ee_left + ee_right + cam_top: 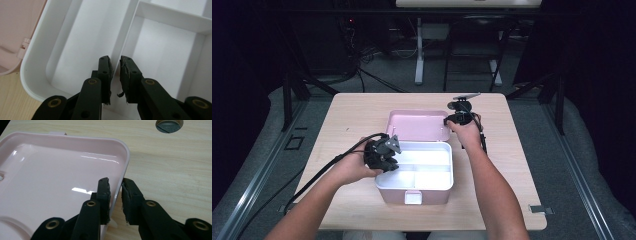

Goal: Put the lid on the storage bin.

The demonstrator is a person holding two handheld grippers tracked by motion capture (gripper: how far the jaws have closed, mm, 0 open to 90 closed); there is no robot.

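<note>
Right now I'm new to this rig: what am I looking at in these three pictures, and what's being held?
There is no robot arm. A person at a light wooden table holds a black two-jaw gripper in each hand.

The high view looks down from above the person's side. The other two pictures come from cameras riding on the grippers, looking along their jaws.

On the table sits an open pink plastic box with a white divided tray insert. Its pink lid lies folded back flat behind it.

The left gripper has its jaws closed on a thin white divider wall inside the tray. The right gripper straddles the lid's rim, one jaw inside and one outside, pinching it or nearly so.
</note>
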